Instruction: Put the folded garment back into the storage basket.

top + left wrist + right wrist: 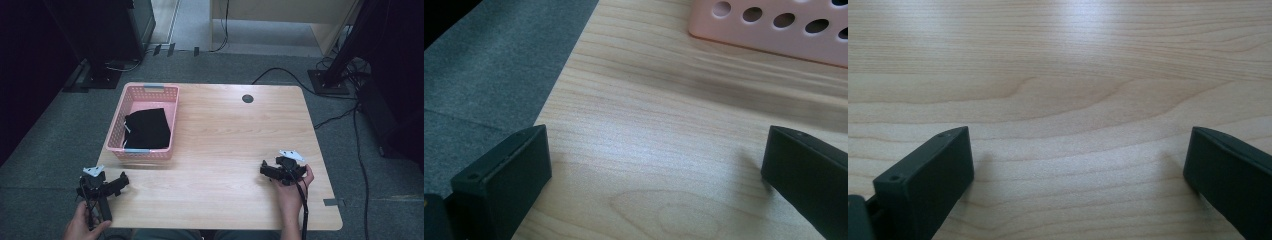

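Both grippers rest low over the wooden surface point(225, 130), jaws apart and empty. Left gripper point(119, 183) lies near the pink basket point(116, 131) holding the black cloth point(147, 128); right gripper point(264, 170) is well apart. Risk: a jaw may snag the perforated wall and drag the basket.

The pale wooden desk point(220, 130) has a round dark cable hole point(247, 98) near its far edge. Beyond the desk, black cables point(280, 72) trail over the grey carpet point(45, 135). Right of the desk stands a black stand base point(327, 82).
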`<act>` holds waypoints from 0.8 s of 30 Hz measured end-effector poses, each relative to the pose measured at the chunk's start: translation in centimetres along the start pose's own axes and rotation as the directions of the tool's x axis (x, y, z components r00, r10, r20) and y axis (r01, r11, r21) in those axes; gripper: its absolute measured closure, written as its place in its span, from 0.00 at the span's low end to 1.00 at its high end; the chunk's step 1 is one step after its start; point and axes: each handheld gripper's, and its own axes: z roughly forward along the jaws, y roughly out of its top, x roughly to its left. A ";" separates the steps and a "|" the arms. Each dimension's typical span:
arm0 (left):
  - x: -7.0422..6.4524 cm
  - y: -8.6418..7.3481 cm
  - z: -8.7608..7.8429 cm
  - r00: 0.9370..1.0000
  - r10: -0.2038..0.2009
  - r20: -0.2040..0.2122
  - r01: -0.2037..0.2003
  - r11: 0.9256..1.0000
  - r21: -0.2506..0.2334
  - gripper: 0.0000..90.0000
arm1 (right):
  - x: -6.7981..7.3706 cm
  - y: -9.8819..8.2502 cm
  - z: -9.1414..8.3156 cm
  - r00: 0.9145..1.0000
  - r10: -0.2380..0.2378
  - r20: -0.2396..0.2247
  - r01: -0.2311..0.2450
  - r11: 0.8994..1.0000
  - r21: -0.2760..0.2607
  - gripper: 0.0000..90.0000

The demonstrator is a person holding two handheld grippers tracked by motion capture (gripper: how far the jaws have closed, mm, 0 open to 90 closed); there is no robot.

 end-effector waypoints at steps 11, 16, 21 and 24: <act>0.0 0.0 0.0 1.000 0.001 0.000 -0.001 1.000 0.001 0.00 | -0.7 -0.2 -0.2 1.000 0.011 0.012 -0.011 1.000 -0.001 0.00; 0.0 0.0 0.0 1.000 0.001 0.000 -0.001 1.000 0.001 0.00 | -1.2 -0.3 -0.3 1.000 0.018 0.020 -0.018 1.000 -0.001 0.00; 0.0 0.0 0.0 1.000 0.000 0.000 0.000 1.000 0.000 0.00 | -1.7 -0.4 -0.4 0.999 0.026 0.027 -0.026 1.000 -0.002 0.00; 0.0 0.0 0.0 1.000 0.001 0.000 -0.001 1.000 0.000 0.00 | -2.0 -0.5 -0.5 0.999 0.032 0.033 -0.032 0.999 -0.002 0.00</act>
